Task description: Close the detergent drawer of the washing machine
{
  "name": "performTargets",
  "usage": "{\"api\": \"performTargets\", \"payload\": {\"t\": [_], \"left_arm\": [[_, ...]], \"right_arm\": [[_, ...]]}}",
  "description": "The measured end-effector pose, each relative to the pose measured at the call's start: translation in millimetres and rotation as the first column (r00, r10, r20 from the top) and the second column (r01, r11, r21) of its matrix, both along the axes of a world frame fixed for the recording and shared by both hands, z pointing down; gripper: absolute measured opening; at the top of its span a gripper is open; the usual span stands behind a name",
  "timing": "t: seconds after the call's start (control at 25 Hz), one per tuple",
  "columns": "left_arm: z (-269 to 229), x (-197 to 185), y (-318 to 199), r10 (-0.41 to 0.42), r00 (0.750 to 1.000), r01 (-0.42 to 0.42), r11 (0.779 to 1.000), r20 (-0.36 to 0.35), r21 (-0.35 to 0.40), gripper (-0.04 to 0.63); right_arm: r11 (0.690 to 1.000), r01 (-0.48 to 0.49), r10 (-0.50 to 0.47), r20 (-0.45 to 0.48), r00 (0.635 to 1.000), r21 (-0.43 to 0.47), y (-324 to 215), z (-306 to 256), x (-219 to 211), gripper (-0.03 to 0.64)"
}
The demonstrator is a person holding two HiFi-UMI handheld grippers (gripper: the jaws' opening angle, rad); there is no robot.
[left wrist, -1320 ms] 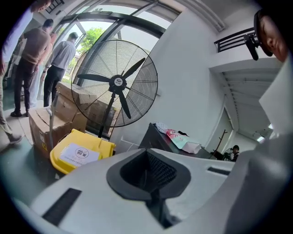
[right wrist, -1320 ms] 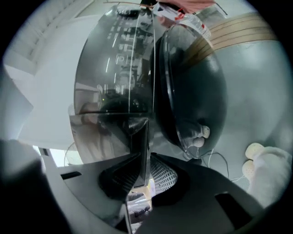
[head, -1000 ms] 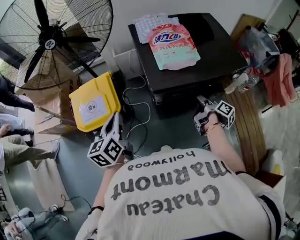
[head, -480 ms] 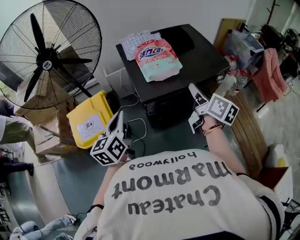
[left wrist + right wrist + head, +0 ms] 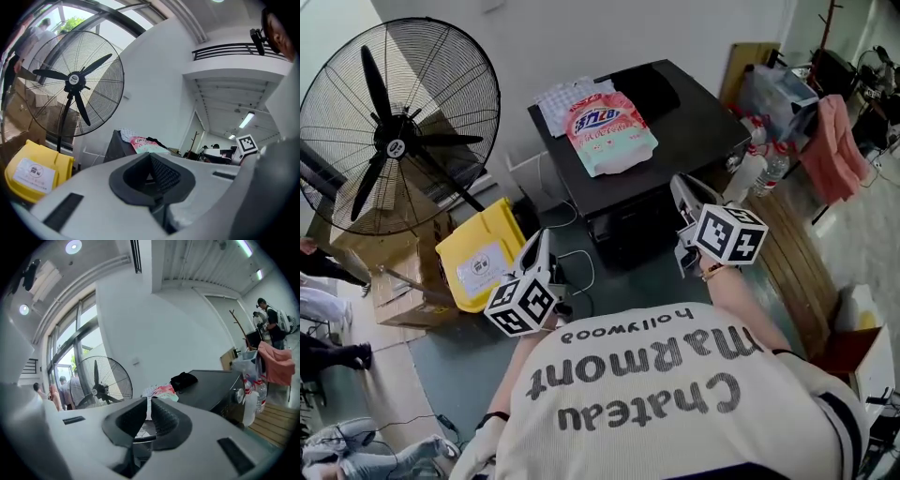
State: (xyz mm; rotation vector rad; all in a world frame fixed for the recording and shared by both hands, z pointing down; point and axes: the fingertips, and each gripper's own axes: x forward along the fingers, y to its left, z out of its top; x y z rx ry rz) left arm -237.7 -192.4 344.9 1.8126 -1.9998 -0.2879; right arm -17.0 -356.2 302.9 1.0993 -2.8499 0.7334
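Note:
The black washing machine [image 5: 675, 131] stands by the wall, with a pink detergent bag [image 5: 609, 131] and a cloth lying on its lid. Its dark front [image 5: 628, 220] is in shadow, and I cannot make out the drawer there. My left gripper [image 5: 541, 242] hovers over the floor to the machine's left. Its jaws are shut and empty [image 5: 150, 159]. My right gripper [image 5: 679, 186] is held up at the machine's front right corner without touching it. Its jaws are closing to a thin slit with nothing between them [image 5: 149, 401].
A large pedestal fan [image 5: 398, 141] stands at the left, and a yellow bin [image 5: 483, 253] lies on the floor beside cardboard boxes. Cables run across the floor by the machine. Bottles [image 5: 759, 164] and a pink cloth [image 5: 834, 141] sit on wooden boards at the right.
Both grippers have risen. The right one has rolled so its marker cube faces up, and its jaws have narrowed. The machine now looks farther away.

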Motion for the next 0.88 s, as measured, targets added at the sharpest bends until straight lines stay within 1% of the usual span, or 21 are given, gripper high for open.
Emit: {"api": "performTargets", "payload": {"t": [0.16,0.56,0.72,0.88], "left_arm": [[0,1,-1,0.010,1.000,-0.010,1.000,0.000,-0.003,0.008],[3,-3,2,0.014,1.000,-0.014,1.000,-0.004,-0.014,0.008],[5,-4,5,0.011,1.000,-0.012,1.000,-0.005,-0.016,0.008],[5,-5,7,0.010,1.000,-0.010,1.000,-0.005,-0.014,0.008]], "right_arm": [[1.000,0.000,0.001,-0.030,1.000,0.018,2,2,0,0.049],[1.000,0.010,-0.010,-0.057,0.998,0.000,8,13,-5,0.049],[1.000,0.018,-0.016,-0.085,0.996,0.021,11,14,-7,0.049],[0.999,0.031,-0.029,-0.090,0.995,0.026,15,14,-10,0.049]]}}
